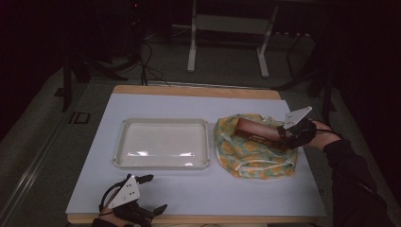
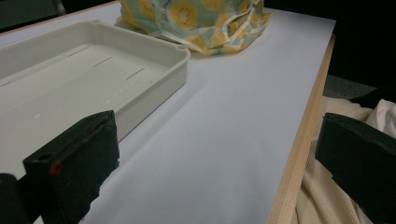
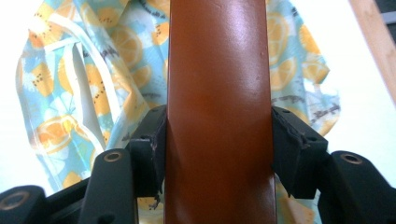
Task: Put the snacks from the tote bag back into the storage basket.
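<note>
Right tool (image 1: 289, 135) is clamping a brown box (image 1: 257, 133), holding it above the fruit-print cloth (image 1: 253, 156). Right gripper view is showing pads pressing both box sides (image 3: 219, 116); far end cut off. Left tool (image 1: 153, 191) is resting apart, empty, at the table's (image 1: 198, 194) near edge, beside the white tray (image 1: 120, 142). Open room between.

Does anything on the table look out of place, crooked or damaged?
Nothing looks damaged or spilled. The fruit-print cloth bag lies crumpled beside the white tray, its cord loose. The right hand-held gripper clamps a long brown box, which sticks out at a slant over the bag. The tray sits square.
</note>
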Available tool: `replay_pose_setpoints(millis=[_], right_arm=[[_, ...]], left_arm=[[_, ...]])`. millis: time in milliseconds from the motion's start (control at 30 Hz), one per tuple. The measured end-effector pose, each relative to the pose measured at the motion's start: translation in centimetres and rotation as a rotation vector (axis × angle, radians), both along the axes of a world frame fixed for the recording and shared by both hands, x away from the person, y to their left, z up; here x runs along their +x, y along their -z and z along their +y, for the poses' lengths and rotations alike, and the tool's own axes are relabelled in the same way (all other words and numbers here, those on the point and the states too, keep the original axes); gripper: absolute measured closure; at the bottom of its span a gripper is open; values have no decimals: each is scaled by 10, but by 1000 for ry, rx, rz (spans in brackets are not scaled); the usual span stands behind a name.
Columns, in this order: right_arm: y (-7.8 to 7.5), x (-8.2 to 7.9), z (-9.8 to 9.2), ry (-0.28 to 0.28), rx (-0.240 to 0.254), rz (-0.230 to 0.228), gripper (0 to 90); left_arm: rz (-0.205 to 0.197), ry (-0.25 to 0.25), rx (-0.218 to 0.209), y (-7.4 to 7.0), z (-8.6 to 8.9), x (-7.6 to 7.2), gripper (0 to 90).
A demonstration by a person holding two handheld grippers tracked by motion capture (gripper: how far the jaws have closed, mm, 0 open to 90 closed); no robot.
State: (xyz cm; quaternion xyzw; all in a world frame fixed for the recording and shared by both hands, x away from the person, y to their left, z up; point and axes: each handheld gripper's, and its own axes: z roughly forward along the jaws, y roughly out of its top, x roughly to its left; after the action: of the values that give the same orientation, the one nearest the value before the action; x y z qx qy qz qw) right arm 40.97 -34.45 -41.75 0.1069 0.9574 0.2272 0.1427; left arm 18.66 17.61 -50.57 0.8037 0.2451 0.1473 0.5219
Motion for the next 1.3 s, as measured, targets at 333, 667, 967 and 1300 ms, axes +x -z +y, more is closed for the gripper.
replay_pose_setpoints(millis=[333,667,967,1300], right_arm=[[-16,-1,0,-2,7,-22,427],[-41,-3,7,-26,3,-60,427],[-56,-1,19,-42,7,-72,427],[-67,2,36,-72,-17,-83,427]], left_arm=[[0,6,1,0,0,0,0],[2,7,-2,0,0,0,0],[5,9,-4,1,0,0,0],[5,13,-4,1,0,0,0]])
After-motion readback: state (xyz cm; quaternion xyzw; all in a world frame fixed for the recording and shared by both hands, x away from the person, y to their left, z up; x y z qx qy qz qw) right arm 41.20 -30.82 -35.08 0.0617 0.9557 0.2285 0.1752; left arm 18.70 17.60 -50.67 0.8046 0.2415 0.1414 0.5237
